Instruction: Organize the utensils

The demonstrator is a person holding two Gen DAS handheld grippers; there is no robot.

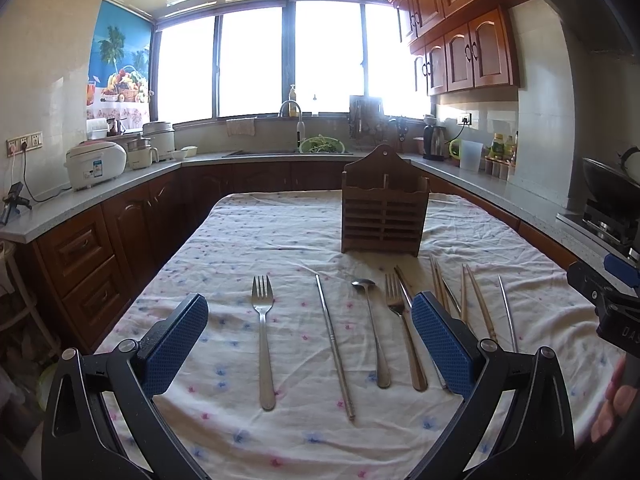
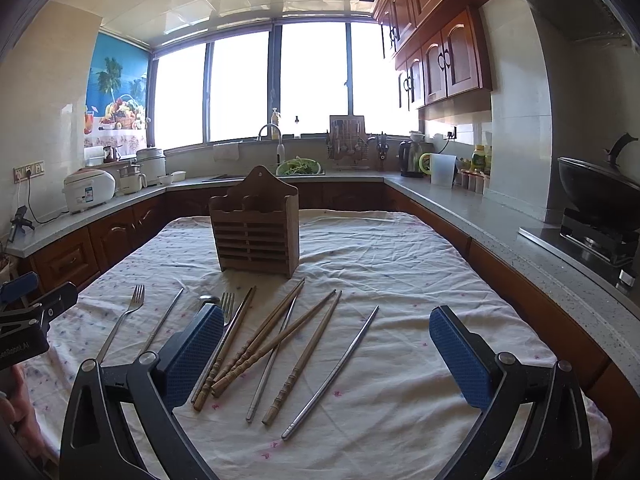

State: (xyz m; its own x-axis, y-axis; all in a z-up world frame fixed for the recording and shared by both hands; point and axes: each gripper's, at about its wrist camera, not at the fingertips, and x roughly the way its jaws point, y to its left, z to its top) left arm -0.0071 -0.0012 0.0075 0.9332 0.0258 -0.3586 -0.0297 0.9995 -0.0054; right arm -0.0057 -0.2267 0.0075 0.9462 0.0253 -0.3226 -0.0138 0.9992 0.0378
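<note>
utensils lie loose in a row on the cloth-covered counter, none in the holder. the wooden utensil holder stands upright at the far middle of the cloth, behind them. the left hand-held gripper hangs released above a fork, a metal chopstick and a spoon. the right hand-held gripper is spread wide, grasping nothing, over crossed wooden chopsticks and another metal chopstick.

Each tool has black angular arms, silver screws and blue textured pads
</note>
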